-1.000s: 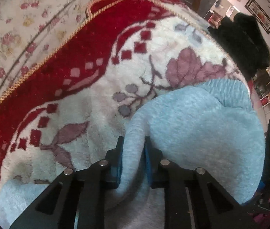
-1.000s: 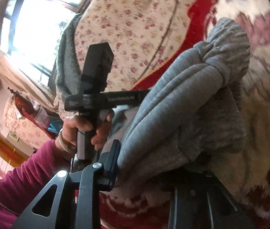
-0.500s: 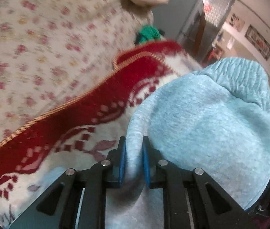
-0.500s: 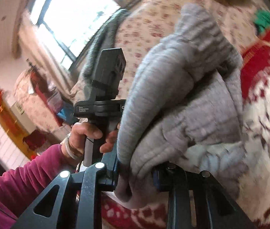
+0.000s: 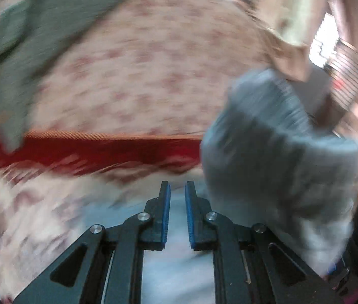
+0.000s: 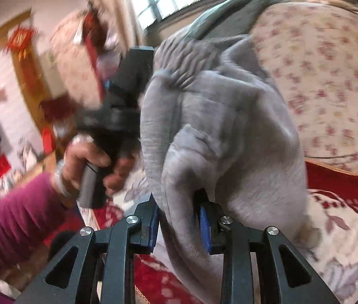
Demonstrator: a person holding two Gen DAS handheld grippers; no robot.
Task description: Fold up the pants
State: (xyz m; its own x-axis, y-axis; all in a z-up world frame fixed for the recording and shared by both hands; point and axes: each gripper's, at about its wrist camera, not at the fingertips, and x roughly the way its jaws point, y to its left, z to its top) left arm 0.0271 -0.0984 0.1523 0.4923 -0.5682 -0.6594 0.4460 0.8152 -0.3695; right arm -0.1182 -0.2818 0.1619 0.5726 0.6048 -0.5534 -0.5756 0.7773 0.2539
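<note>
Both pairs of jaws differ: the right gripper (image 6: pixel 179 217) clamps a thick fold of the grey pants (image 6: pixel 224 131), lifted above the red and cream blanket (image 6: pixel 343 202); the left gripper (image 5: pixel 177 210) is closed, nothing between its blue pads, the pants bunched just right of it. Beyond lies a flowered sheet (image 5: pixel 153 76). A hand (image 6: pixel 90 162) in a magenta sleeve (image 6: pixel 14 207) grips the left gripper's handle.

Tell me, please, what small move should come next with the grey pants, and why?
Probably lower the right gripper to lay the grey pants on the blanket: it alone pinches the bunch, and the left gripper is shut on nothing.
</note>
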